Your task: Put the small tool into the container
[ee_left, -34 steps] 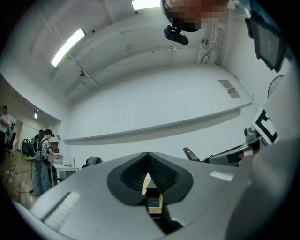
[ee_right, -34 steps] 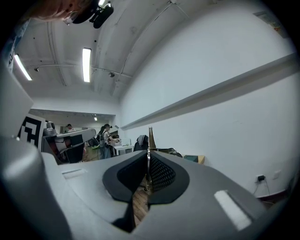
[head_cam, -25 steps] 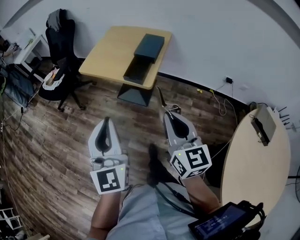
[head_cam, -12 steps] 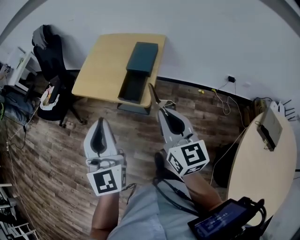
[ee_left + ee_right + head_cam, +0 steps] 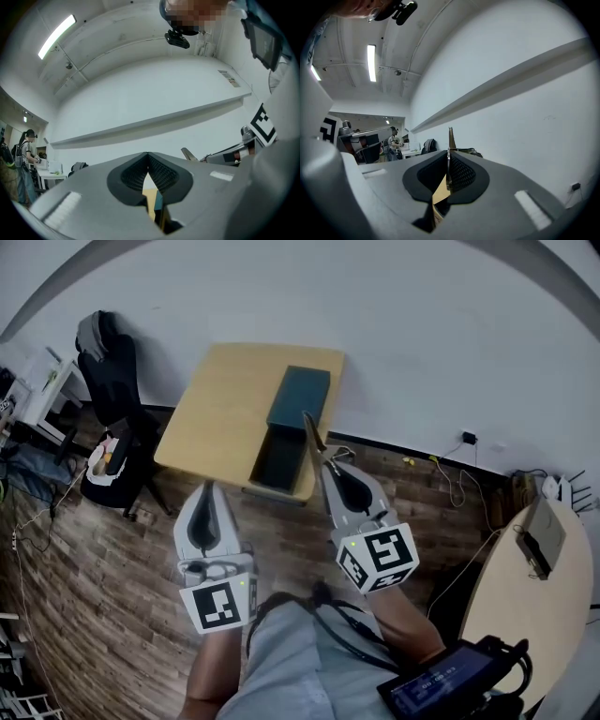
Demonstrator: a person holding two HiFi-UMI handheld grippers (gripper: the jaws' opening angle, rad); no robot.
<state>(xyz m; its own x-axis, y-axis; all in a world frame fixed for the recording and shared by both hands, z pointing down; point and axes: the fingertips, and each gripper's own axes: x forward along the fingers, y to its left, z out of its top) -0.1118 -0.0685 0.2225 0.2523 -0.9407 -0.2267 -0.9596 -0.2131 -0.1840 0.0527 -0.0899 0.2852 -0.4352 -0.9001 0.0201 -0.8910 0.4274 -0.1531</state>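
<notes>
A dark container (image 5: 278, 457) stands open on a light wooden table (image 5: 222, 399) by the wall, with its dark lid (image 5: 299, 397) lying behind it. My right gripper (image 5: 330, 465) is shut on the small tool (image 5: 311, 433), a thin tan blade that sticks out past the jaws. In the head view the blade's tip lies over the container's near right edge. The right gripper view shows the tool (image 5: 451, 138) rising from the closed right gripper (image 5: 448, 153). My left gripper (image 5: 210, 487) hangs over the floor short of the table, and the left gripper (image 5: 147, 155) is shut with nothing in it.
A black office chair (image 5: 106, 371) stands left of the table, with a white desk (image 5: 36, 381) beyond it. A round wooden table (image 5: 523, 601) with a small device (image 5: 535, 542) is at the right. Cables (image 5: 450, 463) lie on the wood floor along the wall.
Both grippers have been carried toward the wooden table. The container sits nearer in the head view, and the tool's tip now overlaps its edge. Both grippers have stayed shut.
</notes>
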